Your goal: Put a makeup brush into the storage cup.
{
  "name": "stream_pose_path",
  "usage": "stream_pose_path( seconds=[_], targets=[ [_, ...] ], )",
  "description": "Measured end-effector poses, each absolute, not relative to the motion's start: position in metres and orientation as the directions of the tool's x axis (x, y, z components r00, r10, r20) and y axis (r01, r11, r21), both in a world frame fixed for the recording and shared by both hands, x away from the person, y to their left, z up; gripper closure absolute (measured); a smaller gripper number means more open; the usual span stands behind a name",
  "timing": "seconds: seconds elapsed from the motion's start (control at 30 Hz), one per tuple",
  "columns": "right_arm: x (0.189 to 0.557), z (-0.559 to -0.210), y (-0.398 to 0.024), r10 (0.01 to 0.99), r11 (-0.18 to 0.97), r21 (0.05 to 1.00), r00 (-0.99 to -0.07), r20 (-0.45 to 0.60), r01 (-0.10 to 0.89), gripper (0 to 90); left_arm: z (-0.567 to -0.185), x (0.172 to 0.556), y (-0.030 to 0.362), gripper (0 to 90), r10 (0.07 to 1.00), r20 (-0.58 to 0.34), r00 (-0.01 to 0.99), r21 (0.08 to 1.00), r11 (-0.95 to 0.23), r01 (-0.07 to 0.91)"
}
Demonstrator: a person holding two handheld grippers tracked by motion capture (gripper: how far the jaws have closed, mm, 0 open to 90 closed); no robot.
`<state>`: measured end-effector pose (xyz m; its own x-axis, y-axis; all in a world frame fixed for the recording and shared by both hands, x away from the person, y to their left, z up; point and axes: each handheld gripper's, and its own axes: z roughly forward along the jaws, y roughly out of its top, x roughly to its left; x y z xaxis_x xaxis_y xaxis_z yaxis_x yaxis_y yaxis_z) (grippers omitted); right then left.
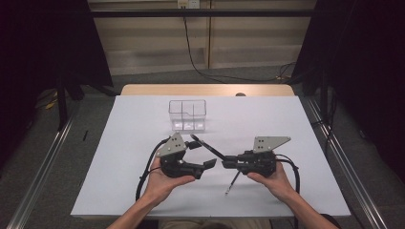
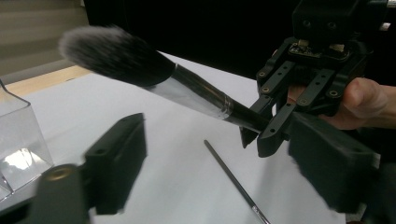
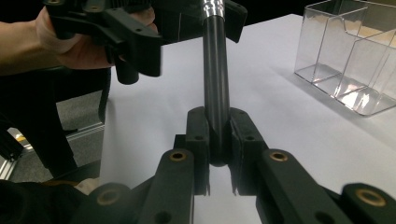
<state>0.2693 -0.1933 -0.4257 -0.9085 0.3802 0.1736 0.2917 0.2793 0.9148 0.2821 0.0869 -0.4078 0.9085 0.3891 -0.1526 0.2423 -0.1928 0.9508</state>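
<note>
Right gripper point(image 1: 224, 163) jaws are clamped on the handle end of the makeup brush point(image 1: 208, 148). Brush long axis runs diagonally above the white table point(image 1: 286, 124), with the bristle head pointing away from the person and to their left, toward the clear organizer point(image 1: 187, 115). Left gripper point(image 1: 206, 167) jaws stand apart beside the brush, pressing on nothing. A thin brush point(image 1: 232, 183) lies flat on the table below the right gripper.
</note>
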Motion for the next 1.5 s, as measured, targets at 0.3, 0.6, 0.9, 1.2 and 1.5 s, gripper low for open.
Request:
stream_pose_path(
  seconds=[0.3,0.6,0.9,1.2,1.5],
  targets=[
    [0.269,-0.428,-0.191,0.376,0.284,0.914,-0.911,0.172,0.289,79.9,-0.406,0.287,0.084,44.3,0.374,-0.200,0.906,0.946,-0.167,0.278],
    [0.269,-0.429,-0.191,0.368,0.287,0.914,-0.914,0.172,0.287,79.9,-0.406,0.290,0.088,58.8,0.344,-0.245,0.907,0.940,-0.145,0.309],
    [0.269,-0.432,-0.189,0.359,0.308,0.909,-0.919,0.163,0.281,79.9,-0.406,0.293,0.089,64.5,0.311,-0.296,0.903,0.930,-0.122,0.347],
    [0.268,-0.435,-0.186,0.356,0.327,0.902,-0.921,0.159,0.282,79.8,-0.406,0.293,0.088,69.1,0.299,-0.316,0.900,0.923,-0.123,0.365],
    [0.268,-0.438,-0.180,0.347,0.341,0.896,-0.924,0.160,0.283,79.4,-0.404,0.292,0.087,75.7,0.277,-0.341,0.898,0.917,-0.113,0.383]
  ],
)
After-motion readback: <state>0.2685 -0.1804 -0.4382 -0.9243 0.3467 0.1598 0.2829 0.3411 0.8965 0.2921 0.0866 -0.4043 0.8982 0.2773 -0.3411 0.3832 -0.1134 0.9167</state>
